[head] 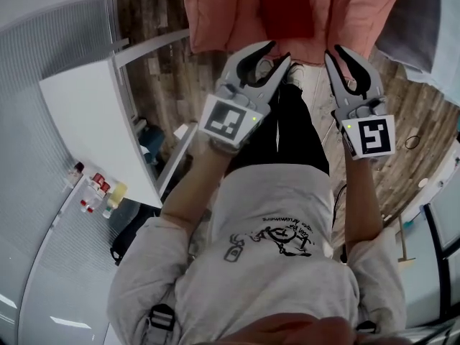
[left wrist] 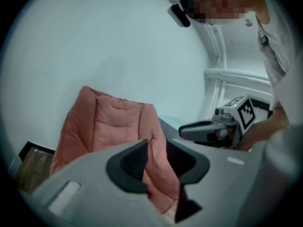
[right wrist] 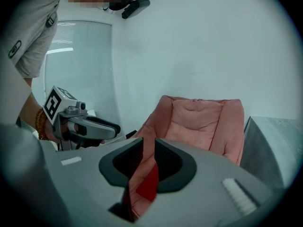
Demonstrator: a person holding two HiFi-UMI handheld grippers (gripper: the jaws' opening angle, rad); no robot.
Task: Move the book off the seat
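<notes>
No word or number could be read with certainty. A line of black script was printed around a dark drawing on the grey T-shirt (head: 277,237), but it was seen upside down and too small to be made out. Black-and-white square code patterns, without letters, were borne by the white marker cube (head: 228,119) of the left claw (head: 280,54) and the matching cube (head: 374,136) of the right claw (head: 333,51). Labels on the small bottles (head: 97,192) were too small to be read.
</notes>
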